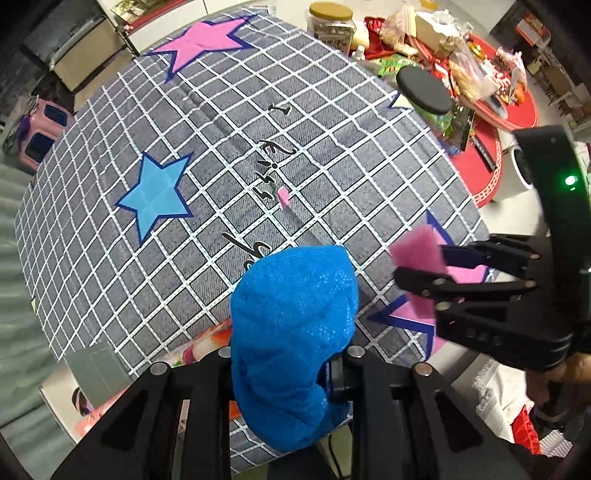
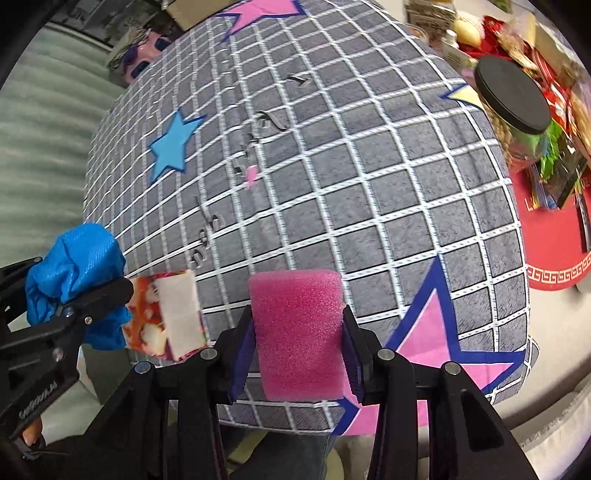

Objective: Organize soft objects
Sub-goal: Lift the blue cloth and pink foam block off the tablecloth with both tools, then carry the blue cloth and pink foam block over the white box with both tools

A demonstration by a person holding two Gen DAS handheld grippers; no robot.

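A crumpled blue soft cloth (image 1: 295,332) hangs above the near edge of the grey grid-patterned tablecloth (image 1: 332,147), with my left gripper (image 1: 290,354) shut on it. In the right wrist view the same blue cloth (image 2: 74,266) sits at the left in the left gripper (image 2: 74,280). My right gripper (image 2: 297,321) is shut on a pink foam sponge (image 2: 299,339), its pads pressing both sides. The left wrist view has the right gripper (image 1: 417,262) and the pink sponge (image 1: 417,251) at the right. A small pink piece (image 1: 282,197) lies mid-table. A floral block with a white face (image 2: 166,317) rests at the table's near edge.
A jar with a black lid (image 1: 424,90) stands at the cloth's far right edge, and a yellow-lidded jar (image 1: 330,22) behind it. A red round table (image 1: 517,107) beyond holds several snack packs. A pink stool (image 1: 44,129) stands on the floor at the left.
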